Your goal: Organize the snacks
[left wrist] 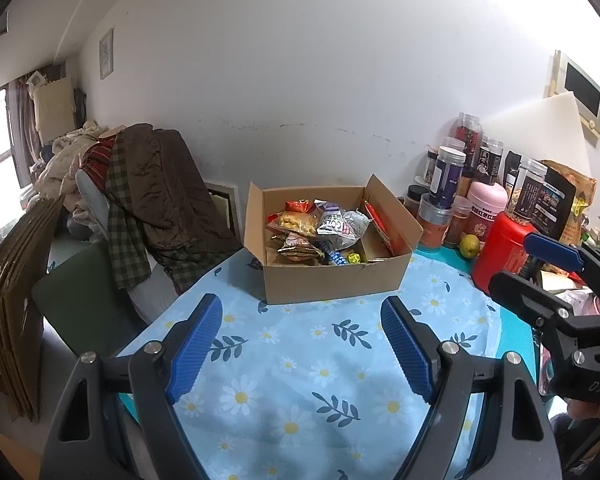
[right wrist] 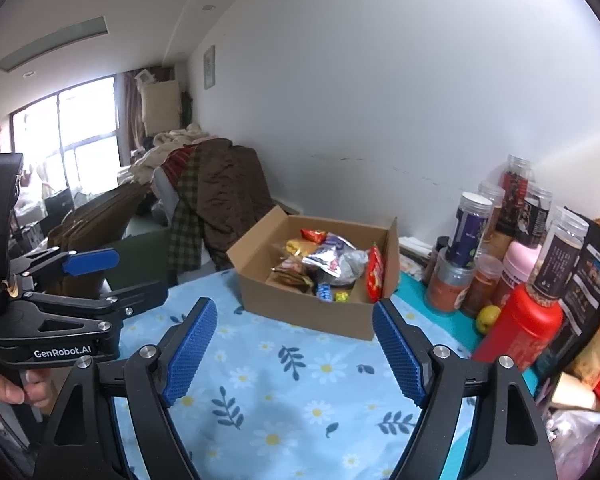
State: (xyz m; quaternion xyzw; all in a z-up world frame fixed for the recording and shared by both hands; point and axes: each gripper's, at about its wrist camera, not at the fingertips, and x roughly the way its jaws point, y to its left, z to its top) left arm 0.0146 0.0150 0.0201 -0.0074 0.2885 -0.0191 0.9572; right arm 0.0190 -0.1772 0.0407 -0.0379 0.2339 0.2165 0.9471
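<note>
Flowered table (left wrist: 300,380) carrying snack box (left wrist: 332,280) at twelve o'clock; left tool (left wrist: 300,344) and right tool (right wrist: 294,344) hovering open, gripping nothing.

Black grippers (left wrist: 302,344) with blue textured pads (right wrist: 190,350); silver screws (right wrist: 440,351); white "GenRobot.AI" lettering (right wrist: 62,352).

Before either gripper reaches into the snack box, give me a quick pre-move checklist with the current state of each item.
1. Left gripper open, nothing between its fingers: ok.
2. Right gripper open and empty: ok.
3. Cardboard box flaps open, snacks reachable from above: ok.
4. Flowered tablecloth bare between the grippers and the box: ok.
5. Red bottle and yellow fruit stand close to the box's right side, little room for the right gripper: not ok.
6. Snacks sorted inside the box: not ok, packets lie in a loose pile.
</note>
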